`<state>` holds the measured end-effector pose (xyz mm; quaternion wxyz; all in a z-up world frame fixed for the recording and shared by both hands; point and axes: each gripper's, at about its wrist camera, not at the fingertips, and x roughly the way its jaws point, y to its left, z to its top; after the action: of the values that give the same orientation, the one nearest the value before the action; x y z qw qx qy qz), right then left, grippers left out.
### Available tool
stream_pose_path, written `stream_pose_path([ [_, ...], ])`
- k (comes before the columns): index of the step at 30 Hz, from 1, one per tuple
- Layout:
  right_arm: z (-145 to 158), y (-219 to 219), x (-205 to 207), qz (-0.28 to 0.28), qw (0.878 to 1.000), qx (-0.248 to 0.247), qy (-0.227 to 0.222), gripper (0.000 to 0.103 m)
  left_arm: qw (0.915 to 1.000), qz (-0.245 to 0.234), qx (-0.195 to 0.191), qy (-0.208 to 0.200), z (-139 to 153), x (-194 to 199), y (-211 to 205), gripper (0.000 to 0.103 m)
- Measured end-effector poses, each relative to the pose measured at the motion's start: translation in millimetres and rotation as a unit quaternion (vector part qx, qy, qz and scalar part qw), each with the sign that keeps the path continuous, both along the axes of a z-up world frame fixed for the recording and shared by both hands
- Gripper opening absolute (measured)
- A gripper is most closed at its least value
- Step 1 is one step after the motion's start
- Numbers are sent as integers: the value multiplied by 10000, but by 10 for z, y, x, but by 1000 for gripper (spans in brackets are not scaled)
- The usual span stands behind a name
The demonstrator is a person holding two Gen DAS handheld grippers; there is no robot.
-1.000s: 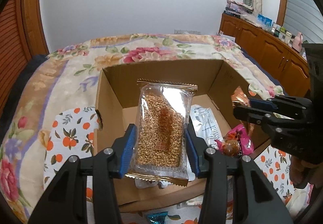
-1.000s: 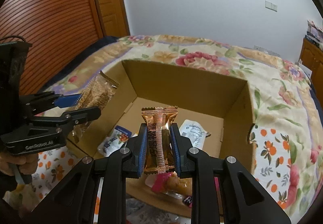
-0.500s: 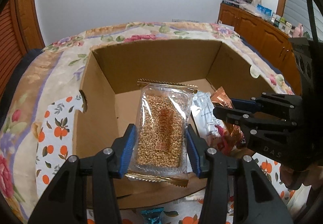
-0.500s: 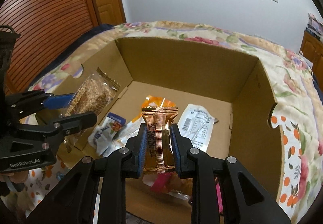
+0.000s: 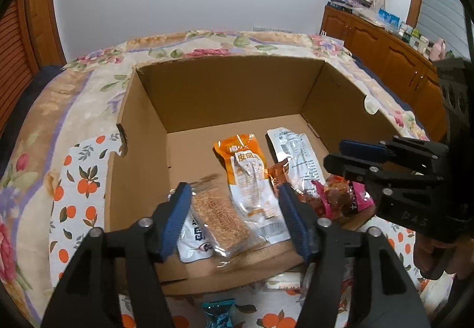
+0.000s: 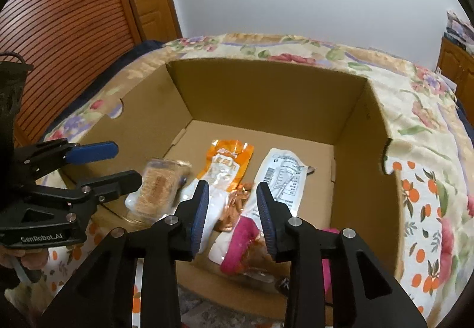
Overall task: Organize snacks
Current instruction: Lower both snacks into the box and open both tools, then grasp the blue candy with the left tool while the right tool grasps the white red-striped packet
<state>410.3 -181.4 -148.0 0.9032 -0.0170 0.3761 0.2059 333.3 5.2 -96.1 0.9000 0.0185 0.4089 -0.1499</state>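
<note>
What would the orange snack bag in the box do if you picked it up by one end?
The orange snack bag looks thin and crinkly, so it would probably flop. Its shiny film may slip. It lies flat, so it shouldn't roll.

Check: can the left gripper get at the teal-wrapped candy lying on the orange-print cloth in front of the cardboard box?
Probably yes. The teal-wrapped candy lies outside the cardboard box, uncovered. The left gripper, jaws opening and gripping nothing, would only need to pull back over the near wall.
</note>
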Motion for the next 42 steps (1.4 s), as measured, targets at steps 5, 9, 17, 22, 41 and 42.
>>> stream_pose_path([
  [5,105,-112,-235,-43,10000,80,-30,40,10000,-6,24,-36,86,-128,6,64],
  [9,207,-184,-489,-60,9999,43,-88,46,9999,-22,34,-130,185,-277,13,71],
  [17,313,-331,-958,-132,9998,142,-110,70,9998,8,-139,-165,340,-624,9,85],
  [22,203,-383,-1131,-208,9996,212,22,70,9999,11,3,-157,331,-851,20,85],
  [41,-605,-430,-1074,-434,9925,565,998,70,9986,-205,291,404,-267,-1049,259,84],
  [42,-640,-431,-1057,-448,9918,584,1041,70,9984,-214,310,419,-292,-1043,261,84],
])
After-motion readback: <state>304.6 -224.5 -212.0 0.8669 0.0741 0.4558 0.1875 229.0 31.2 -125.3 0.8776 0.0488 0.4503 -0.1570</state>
